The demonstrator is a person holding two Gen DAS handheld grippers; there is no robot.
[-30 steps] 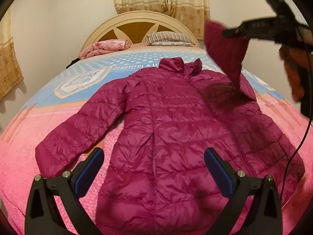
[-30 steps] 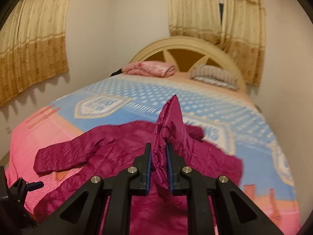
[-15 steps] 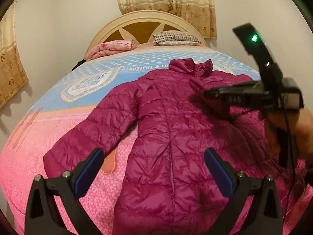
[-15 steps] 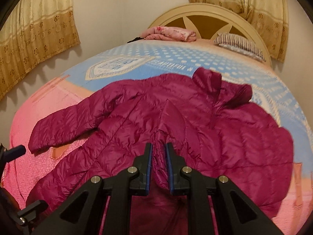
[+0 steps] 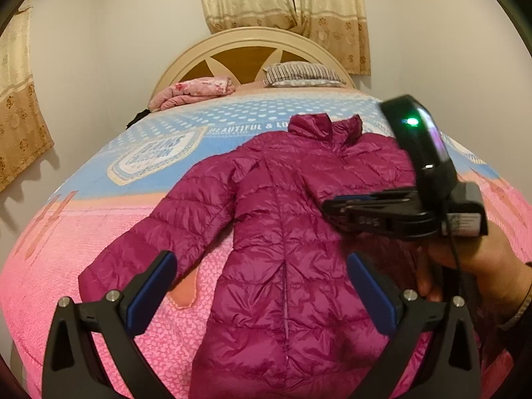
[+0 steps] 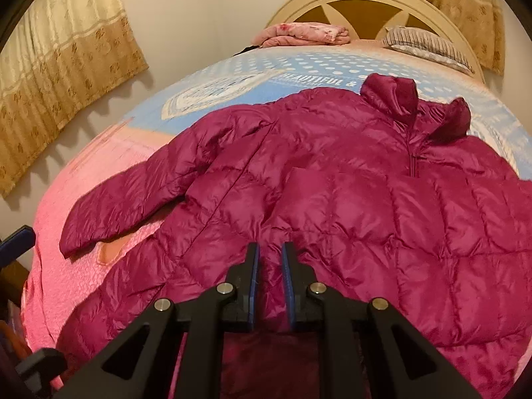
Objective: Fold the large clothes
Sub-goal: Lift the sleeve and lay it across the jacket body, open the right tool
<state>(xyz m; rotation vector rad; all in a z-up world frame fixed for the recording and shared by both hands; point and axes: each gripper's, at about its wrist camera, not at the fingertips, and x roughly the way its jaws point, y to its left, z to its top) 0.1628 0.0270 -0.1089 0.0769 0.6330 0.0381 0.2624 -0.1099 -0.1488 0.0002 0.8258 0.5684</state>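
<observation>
A magenta puffer jacket (image 5: pixel 282 232) lies front up on the bed, collar toward the headboard. Its left-hand sleeve (image 5: pixel 159 232) is spread out to the side. My right gripper (image 6: pixel 271 252) is shut on the other sleeve (image 6: pixel 332 199), which lies folded across the jacket's (image 6: pixel 432 216) chest. In the left wrist view the right gripper (image 5: pixel 329 204) sits low over the jacket's middle, held by a hand (image 5: pixel 465 259). My left gripper (image 5: pixel 261 266) hangs open above the jacket's lower half with nothing between its fingers.
The bed (image 5: pixel 66 266) has a pink and blue cover. A folded pink blanket (image 5: pixel 196 91) and a striped pillow (image 5: pixel 302 73) lie by the cream headboard (image 5: pixel 246 38). Curtains (image 6: pixel 66 50) hang on the left wall, close to the bed's edge.
My right gripper came down from high above with the sleeve and brought it flat across the jacket's front. The left gripper stayed about where it was, still open.
</observation>
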